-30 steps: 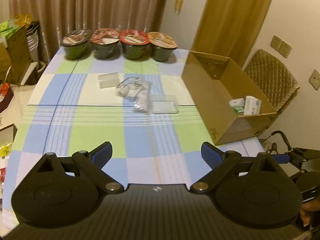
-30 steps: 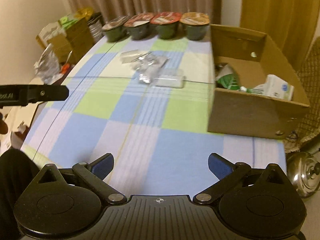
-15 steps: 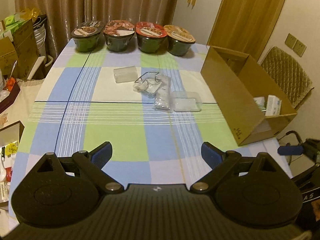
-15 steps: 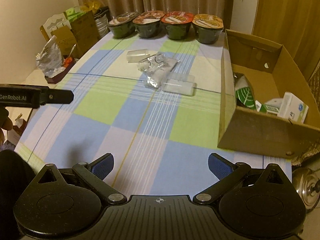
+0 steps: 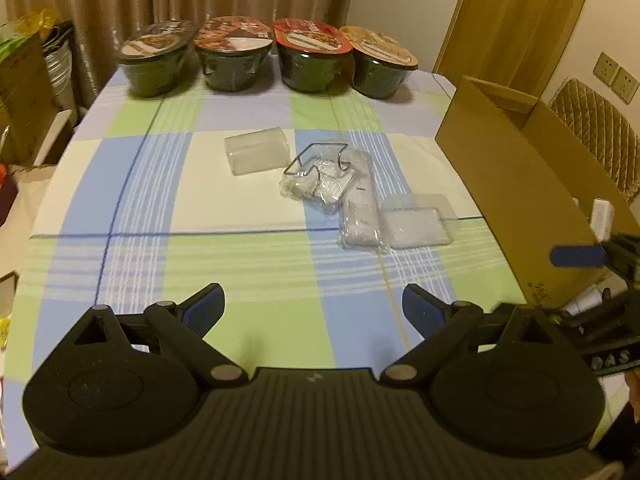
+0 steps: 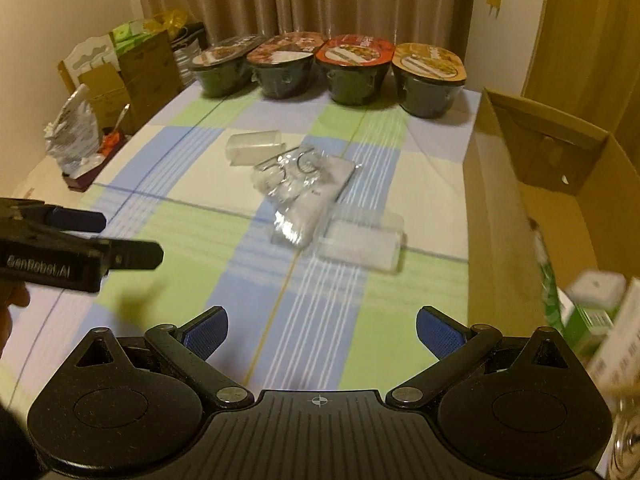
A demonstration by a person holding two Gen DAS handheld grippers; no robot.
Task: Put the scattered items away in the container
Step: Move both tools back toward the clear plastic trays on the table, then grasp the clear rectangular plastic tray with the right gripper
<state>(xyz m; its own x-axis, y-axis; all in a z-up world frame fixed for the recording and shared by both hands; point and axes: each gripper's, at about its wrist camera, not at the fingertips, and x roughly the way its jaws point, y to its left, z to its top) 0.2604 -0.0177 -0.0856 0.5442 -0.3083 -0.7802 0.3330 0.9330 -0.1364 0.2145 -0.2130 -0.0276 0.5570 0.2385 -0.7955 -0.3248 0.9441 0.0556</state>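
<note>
Several clear plastic items lie mid-table: a clear box, a crumpled clear bag with a wire clip, a flat sealed packet, and another clear box. An open cardboard box stands at the right, holding white and green packages. My left gripper is open over the near table, empty. My right gripper is open too, empty, just left of the cardboard box.
Four lidded instant-noodle bowls line the far table edge before a curtain. Cartons and bags stand off the table's left side. A quilted chair is behind the cardboard box. The checked tablecloth covers the table.
Both grippers have moved forward over the table toward the clear items, which look larger and nearer. Both stay open and nothing on the table has shifted.
</note>
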